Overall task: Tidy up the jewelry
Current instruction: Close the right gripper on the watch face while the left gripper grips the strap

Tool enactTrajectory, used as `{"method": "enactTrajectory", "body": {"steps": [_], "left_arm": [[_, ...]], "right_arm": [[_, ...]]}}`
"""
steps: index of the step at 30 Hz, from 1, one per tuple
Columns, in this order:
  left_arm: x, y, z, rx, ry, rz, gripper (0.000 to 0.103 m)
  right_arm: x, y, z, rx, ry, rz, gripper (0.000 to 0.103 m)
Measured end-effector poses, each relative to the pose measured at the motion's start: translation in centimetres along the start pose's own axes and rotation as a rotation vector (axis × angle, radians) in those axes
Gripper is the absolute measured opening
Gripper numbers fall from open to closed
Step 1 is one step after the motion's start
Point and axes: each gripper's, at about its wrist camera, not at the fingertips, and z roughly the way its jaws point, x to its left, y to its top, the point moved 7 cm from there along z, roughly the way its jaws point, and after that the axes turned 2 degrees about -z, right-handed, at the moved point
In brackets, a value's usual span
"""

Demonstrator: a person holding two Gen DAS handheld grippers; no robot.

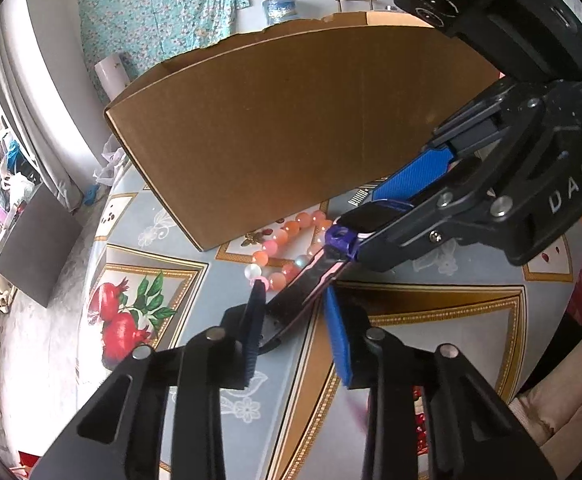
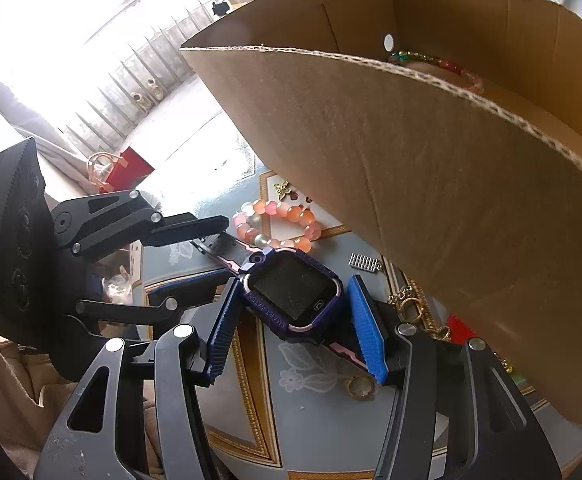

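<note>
A purple smartwatch (image 2: 295,296) with a black-and-pink strap (image 1: 295,304) hangs just above the table. My right gripper (image 2: 293,280) is shut on the watch body, one blue pad against each side. In the left wrist view, the right gripper (image 1: 367,220) comes in from the right, carrying the watch. My left gripper (image 1: 293,292) straddles the free end of the strap. Its pads stand very close to the strap's edges, and a thin gap shows on at least one side. From the right wrist, the left gripper (image 2: 227,252) shows at the left, with the strap end between its fingers.
An open cardboard box (image 1: 291,120) stands right behind the watch, with a bead bracelet (image 2: 443,64) inside. On the patterned tablecloth (image 1: 131,300) lie a pink-orange bead bracelet (image 2: 279,220), a silver link piece (image 2: 366,263), a gold chain (image 2: 411,304) and a ring (image 2: 359,388).
</note>
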Motion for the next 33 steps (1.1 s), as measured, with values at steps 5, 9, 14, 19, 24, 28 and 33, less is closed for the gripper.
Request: {"method": "enactTrajectory", "body": {"steps": [5,9,14,19,24,28,33], "left_arm": [[-0.9,-0.3,-0.4,-0.014,-0.003,0.038,0.018],[-0.8,-0.1,0.0,-0.017,-0.008,0.043,0.017],[-1.0,-0.1,0.1,-0.023,-0.015,0.048,0.017],[-0.9,-0.2,0.1,-0.025,-0.021,0.045,0.017],[-0.8,-0.2,0.1,-0.026,-0.023,0.043,0.016],[-0.8,-0.2,0.0,-0.029,-0.025,0.037,0.014],[-0.6,0.0,0.0,-0.036,-0.022,0.036,0.012]], "right_arm": [[0.0,-0.2,-0.1,-0.004,-0.023,-0.012,0.051],[0.2,-0.5,-0.3,-0.006,-0.078,-0.055,0.055],[-0.1,-1.0,-0.6,-0.017,-0.104,-0.075,0.056],[0.8,-1.4,-1.0,-0.026,-0.176,-0.138,0.056],[1.4,-2.1,-1.0,-0.020,-0.258,-0.206,0.054],[1.4,-2.4,-0.7,-0.018,-0.311,-0.229,0.043],[1.7,-2.7,-0.7,-0.038,-0.395,-0.274,0.029]]}}
